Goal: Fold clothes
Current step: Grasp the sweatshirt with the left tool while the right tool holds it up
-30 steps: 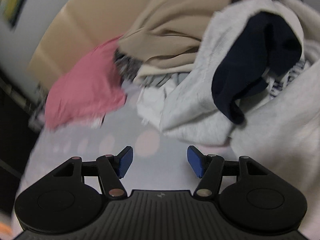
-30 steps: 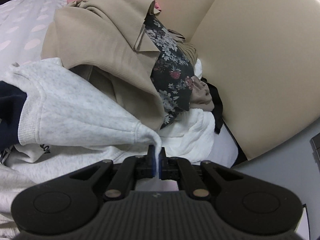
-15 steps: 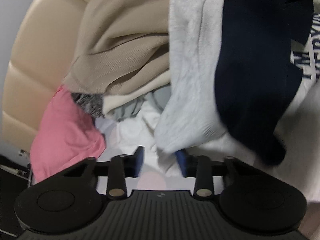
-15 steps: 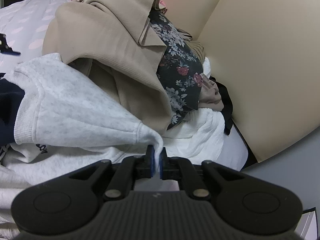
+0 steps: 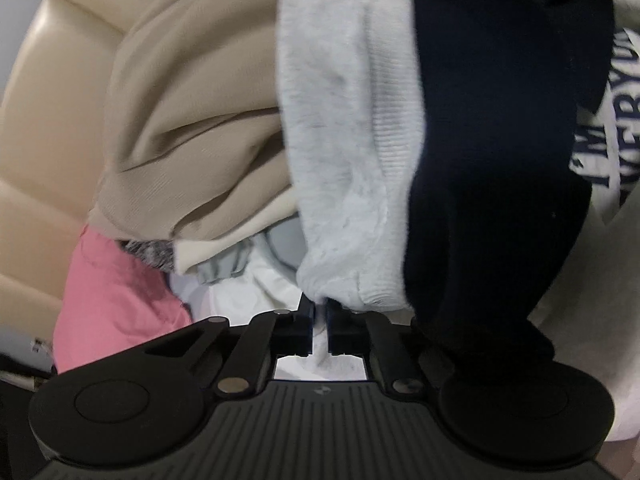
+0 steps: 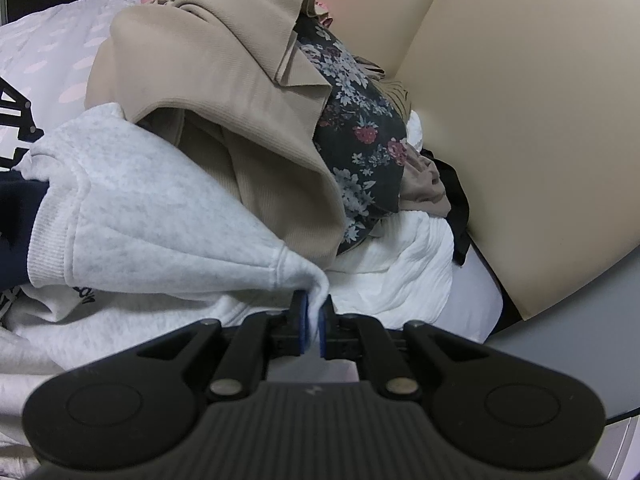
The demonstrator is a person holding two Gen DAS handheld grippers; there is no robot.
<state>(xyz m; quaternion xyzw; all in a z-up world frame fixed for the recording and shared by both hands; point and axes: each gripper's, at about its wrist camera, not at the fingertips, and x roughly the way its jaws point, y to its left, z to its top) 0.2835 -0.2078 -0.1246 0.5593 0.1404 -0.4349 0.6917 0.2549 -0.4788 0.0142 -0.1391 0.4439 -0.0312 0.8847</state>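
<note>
Both grippers pinch the grey sweatshirt (image 6: 152,216), which lies at the front of a heap of clothes on the bed (image 6: 48,52), against a beige headboard (image 6: 520,120). The left gripper (image 5: 319,320) has its jaws pressed together on a bottom corner by the ribbed hem; grey fleece shows in the narrow gap between them. The right gripper (image 6: 311,322) has its jaws likewise closed on another corner, at a seam.

The step in hand looks like lifting the sweatshirt clear of the heap so it can be spread flat. To do it well, raise both corners together and draw them apart until the edge between them is taut; an uneven pull will likely twist the body.

A navy garment (image 5: 500,140) lies over or inside the sweatshirt, I cannot tell which, and it may come along; a slow lift and a light shake should shed it. The tan garment (image 6: 224,92) and floral cloth (image 6: 360,132) rest partly on the grey fleece, so pull towards the open bed, away from the heap, lest they be dragged too. Both grips are shallow, at the very edge, and could slip under the fleece's weight.
</note>
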